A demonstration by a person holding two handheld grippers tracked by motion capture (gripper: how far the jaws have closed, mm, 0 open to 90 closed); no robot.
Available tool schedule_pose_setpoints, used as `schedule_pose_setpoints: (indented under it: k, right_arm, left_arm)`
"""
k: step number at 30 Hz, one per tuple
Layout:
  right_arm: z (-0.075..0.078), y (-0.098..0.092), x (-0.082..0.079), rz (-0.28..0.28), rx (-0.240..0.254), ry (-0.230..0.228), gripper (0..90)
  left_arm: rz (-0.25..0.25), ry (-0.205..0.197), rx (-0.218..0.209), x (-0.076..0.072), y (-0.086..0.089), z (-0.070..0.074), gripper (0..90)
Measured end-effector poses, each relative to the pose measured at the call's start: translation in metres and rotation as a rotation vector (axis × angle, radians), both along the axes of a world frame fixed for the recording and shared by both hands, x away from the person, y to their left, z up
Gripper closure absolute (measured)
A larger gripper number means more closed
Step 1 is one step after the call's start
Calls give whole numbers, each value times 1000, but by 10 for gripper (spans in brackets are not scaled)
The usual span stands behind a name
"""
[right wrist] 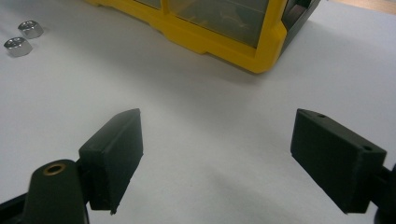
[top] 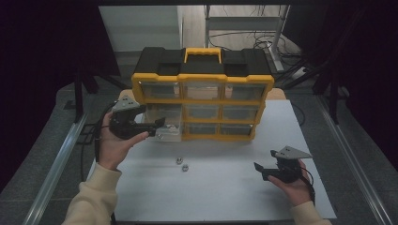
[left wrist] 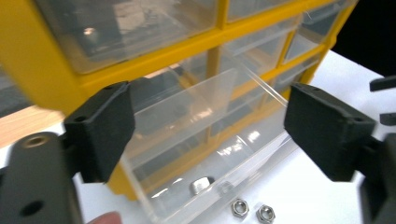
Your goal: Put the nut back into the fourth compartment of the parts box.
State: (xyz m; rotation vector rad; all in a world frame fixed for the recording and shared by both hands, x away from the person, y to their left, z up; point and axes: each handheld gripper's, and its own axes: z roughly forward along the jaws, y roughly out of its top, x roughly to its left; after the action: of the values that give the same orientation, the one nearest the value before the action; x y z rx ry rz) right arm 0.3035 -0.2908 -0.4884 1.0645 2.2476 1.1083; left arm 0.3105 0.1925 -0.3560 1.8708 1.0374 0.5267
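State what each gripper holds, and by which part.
Nothing. The left gripper stands open around the pulled-out clear drawer; the right gripper is open over the bare table.

organizer (top: 202,101): table (top: 225,197) centre, toward 12 o'clock | drawer (top: 168,131): pulled out of organizer's bottom-left bay, toward 6 o'clock | nut (left wrist: 201,185): in drawer | two nuts (top: 182,164): on table, 5 o'clock of drawer | left gripper (top: 157,127): 9 o'clock of drawer | right gripper (top: 259,168): 3 o'clock of nuts, well apart
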Motion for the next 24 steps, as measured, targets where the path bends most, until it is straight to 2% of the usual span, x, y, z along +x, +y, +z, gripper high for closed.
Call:
schedule_pose_setpoints:
  k: [5, 12, 19, 24]
  right_arm:
    - [0, 1, 0, 1, -1, -2, 173]
    - [1, 1, 0, -2, 0, -4, 174]
    - [0, 1, 0, -1, -2, -5, 174]
    - [1, 1, -1, -3, 1, -4, 174]
  left_arm:
    - [10, -16, -35, -11, 13, -2, 128]
    - [11, -23, -5, -25, 25, -12, 76]
    - [36, -31, 10, -34, 34, -21, 74]
    - [58, -22, 25, -39, 39, -29, 76]
